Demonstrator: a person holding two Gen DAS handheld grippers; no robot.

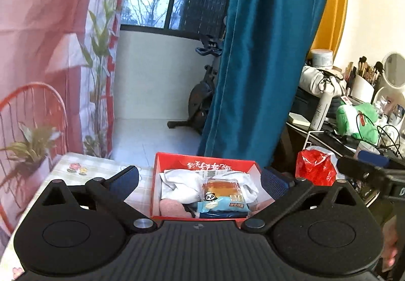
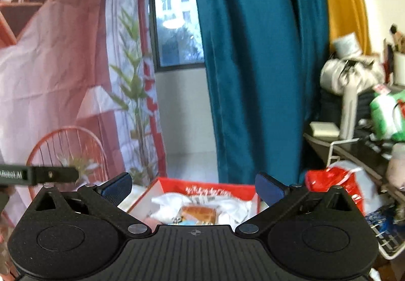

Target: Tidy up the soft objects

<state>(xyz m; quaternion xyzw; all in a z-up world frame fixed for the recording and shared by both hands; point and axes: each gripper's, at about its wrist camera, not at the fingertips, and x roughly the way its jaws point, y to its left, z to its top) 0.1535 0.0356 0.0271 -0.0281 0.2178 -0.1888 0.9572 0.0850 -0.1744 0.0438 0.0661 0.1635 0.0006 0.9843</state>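
A red cardboard box stands on the checked tablecloth. Inside it lie white cloth, a pink soft item and a wrapped bread packet with a panda label on top. My left gripper hovers above and behind the box, open wide, with nothing between its blue pads. In the right wrist view the same box holds the white cloth and the bread packet. My right gripper is also open and empty above it.
A teal curtain hangs behind the box. A red plastic bag sits to the right, below a cluttered dark desk with a green bag and brushes. A red wire chair and a plant stand on the left.
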